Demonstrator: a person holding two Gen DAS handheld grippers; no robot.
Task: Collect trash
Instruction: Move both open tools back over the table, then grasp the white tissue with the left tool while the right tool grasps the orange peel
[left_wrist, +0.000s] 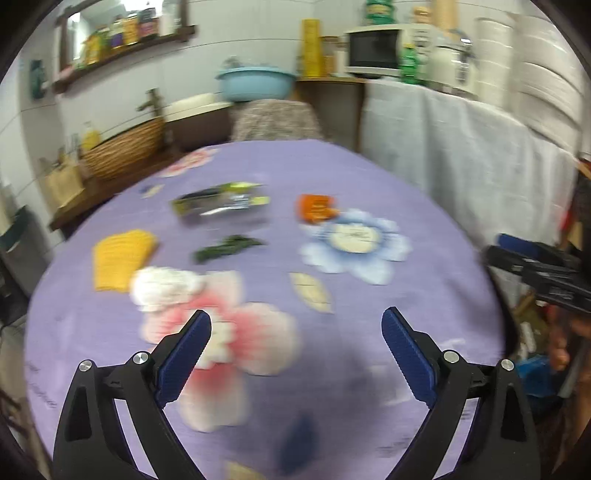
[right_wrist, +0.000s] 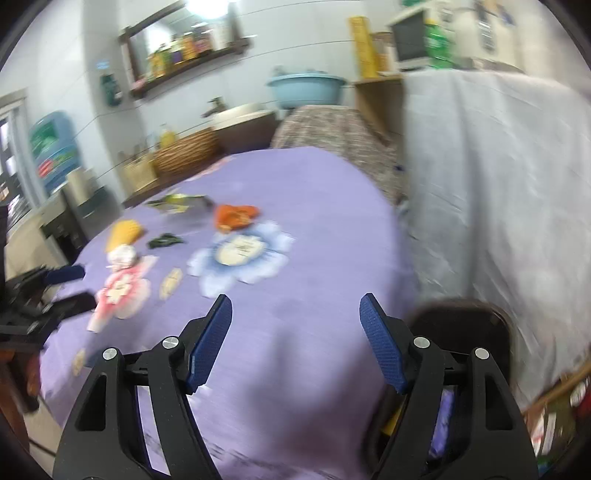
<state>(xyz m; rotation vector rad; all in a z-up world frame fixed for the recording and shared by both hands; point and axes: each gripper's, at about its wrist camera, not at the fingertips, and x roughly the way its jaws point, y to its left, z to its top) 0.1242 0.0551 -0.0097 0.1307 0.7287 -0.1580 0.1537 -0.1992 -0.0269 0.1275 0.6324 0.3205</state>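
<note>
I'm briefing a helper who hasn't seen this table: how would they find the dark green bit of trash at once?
Start at the purple flowered tablecloth. Near its middle, the dark green scrap lies just in front of the shiny silver wrapper and beside the yellow piece. It is the only dark, thin, crumpled strip there; its neighbours are bright or shiny.

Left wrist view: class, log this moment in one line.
left gripper: open, empty | right gripper: open, empty | trash: white tissue wad, orange wrapper on table
</note>
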